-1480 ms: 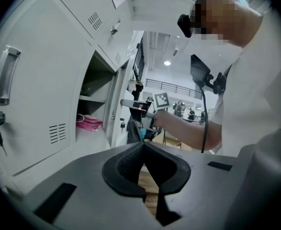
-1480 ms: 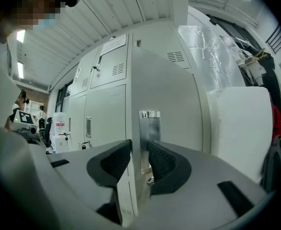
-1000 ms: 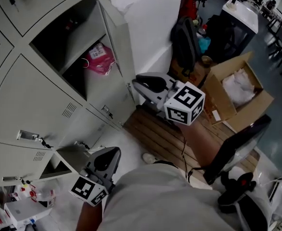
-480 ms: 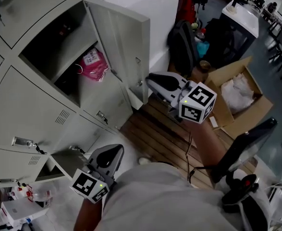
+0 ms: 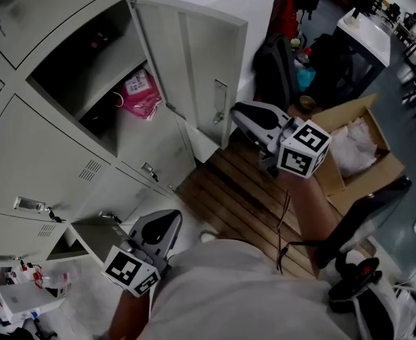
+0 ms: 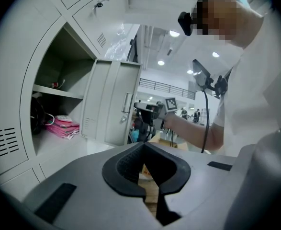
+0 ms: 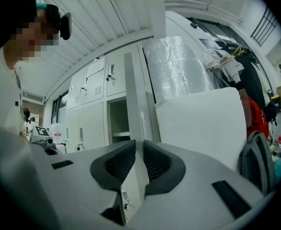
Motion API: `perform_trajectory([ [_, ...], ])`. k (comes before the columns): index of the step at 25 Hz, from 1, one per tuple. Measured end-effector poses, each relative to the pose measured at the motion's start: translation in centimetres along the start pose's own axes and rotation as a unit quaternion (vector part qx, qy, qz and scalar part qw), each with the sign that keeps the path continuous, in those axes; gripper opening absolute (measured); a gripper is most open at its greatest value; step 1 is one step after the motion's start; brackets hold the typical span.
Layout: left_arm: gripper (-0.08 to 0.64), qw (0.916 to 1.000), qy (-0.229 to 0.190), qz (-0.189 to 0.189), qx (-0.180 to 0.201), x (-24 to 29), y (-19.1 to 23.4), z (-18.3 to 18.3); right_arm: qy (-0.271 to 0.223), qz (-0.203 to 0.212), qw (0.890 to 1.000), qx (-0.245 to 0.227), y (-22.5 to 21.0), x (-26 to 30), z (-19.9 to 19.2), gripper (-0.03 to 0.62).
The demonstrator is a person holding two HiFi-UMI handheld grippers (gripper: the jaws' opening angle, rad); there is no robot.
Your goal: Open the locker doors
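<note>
Pinching the free edge of the open locker door [image 5: 186,62], the right gripper [image 5: 237,112] holds just beside the door's handle [image 5: 220,102]. In the right gripper view the thin door edge [image 7: 133,95] runs upright between the ribbed pads [image 7: 118,163], which lie against it on both sides; those jaws have just been closing on the edge. The door stands swung well out from the grey locker bank [image 5: 45,144], with its inner face towards the camera. Its compartment is exposed, with a shelf across it and a pink bag [image 5: 140,87] lying below that shelf. The left gripper [image 5: 166,222] is low in the head view, near the lower lockers and well apart from the open door. Its jaws are pressed together at the tips and nothing is between them. A slatted wooden platform [image 5: 229,197] lies on the floor by the lockers. Beyond it sit an open cardboard box [image 5: 356,129] and a dark backpack [image 5: 271,62].
</note>
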State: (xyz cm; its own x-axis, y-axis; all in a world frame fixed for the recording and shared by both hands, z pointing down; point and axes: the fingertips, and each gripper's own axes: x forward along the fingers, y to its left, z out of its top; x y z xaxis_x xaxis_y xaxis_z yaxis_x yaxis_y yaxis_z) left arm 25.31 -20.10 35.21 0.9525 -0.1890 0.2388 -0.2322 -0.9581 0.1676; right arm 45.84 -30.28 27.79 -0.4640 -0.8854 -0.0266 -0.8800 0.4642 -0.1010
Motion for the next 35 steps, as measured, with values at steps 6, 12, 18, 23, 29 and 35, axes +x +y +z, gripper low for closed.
perform_trajectory([
  [6, 0.011, 1.0, 0.002, 0.0, 0.005, -0.5, -0.1, 0.3, -0.01, -0.014, 1.0, 0.015, -1.1, -0.4, 0.2, 0.054],
  [12, 0.011, 1.0, -0.004, -0.002, 0.006, -2.8, 0.1, 0.0, -0.018, -0.054, 0.998, 0.026, -1.7, -0.4, 0.1, 0.052],
  [18, 0.011, 0.9998, -0.018, 0.004, 0.003, -6.4, 0.3, -0.2, -0.034, -0.112, 0.993, 0.034, -0.9, -1.1, 0.5, 0.052],
  [23, 0.011, 0.9995, -0.03, 0.006, 0.002, -9.9, 0.2, -0.5, -0.03, -0.133, 0.99, 0.022, 2.5, -1.0, 0.4, 0.049],
  [29, 0.011, 0.9993, -0.036, 0.01, -0.002, -13.6, -0.2, -0.8, -0.013, -0.109, 0.994, 0.013, 8.8, 0.8, -0.3, 0.043],
  [35, 0.011, 0.9988, -0.044, 0.02, -0.01, -17.8, -0.8, -1.5, 0.022, -0.052, 0.998, 0.01, 16.6, 3.8, -2.8, 0.041],
])
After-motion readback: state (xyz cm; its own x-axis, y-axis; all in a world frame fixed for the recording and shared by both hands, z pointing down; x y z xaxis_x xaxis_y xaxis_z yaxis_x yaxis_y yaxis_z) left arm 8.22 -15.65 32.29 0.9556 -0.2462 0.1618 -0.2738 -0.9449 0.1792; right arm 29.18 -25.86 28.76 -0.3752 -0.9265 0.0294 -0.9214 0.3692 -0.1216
